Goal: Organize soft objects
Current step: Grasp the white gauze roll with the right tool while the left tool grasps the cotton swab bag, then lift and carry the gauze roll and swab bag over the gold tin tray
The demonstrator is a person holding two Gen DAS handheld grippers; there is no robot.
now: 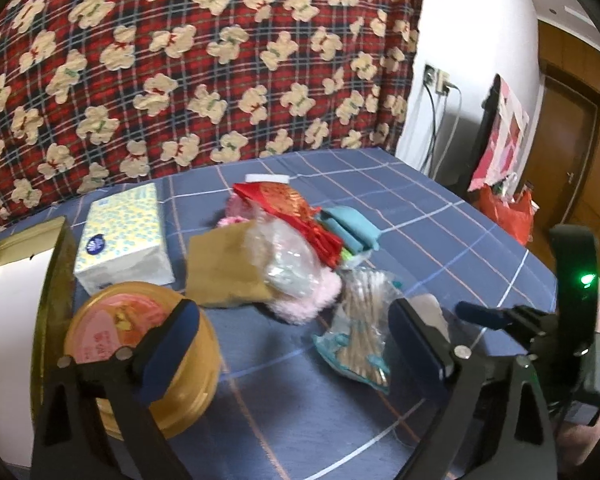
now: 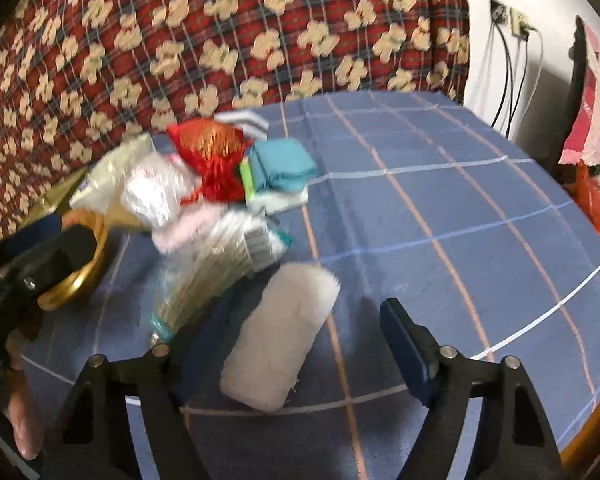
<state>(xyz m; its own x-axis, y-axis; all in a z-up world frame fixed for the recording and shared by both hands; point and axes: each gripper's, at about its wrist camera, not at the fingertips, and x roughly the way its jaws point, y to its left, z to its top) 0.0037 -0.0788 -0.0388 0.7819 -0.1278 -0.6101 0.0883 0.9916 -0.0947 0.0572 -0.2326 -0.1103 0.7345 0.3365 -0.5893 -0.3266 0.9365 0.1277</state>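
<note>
Left gripper [image 1: 296, 344] wide open, empty, over cotton swab pack [image 1: 360, 336]. Right gripper [image 2: 296, 344] part open around white roll [image 2: 280, 332] on worktop [image 2: 460, 220]; pads not pressing it.

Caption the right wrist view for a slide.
Open right tool straddling a white cloth roll on the blue checked bedsheet.

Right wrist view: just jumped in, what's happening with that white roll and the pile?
A person holds a gripper in each hand over a blue checked cloth. The right gripper straddles a white rolled cloth, with the pads not visibly pressing on it. The left gripper is open above the cloth, between a gold tin and a packet of cotton swabs, holding nothing. Behind lies a jumbled pile: red pouch, teal cloth, pink fluffy item, tissue box.
</note>
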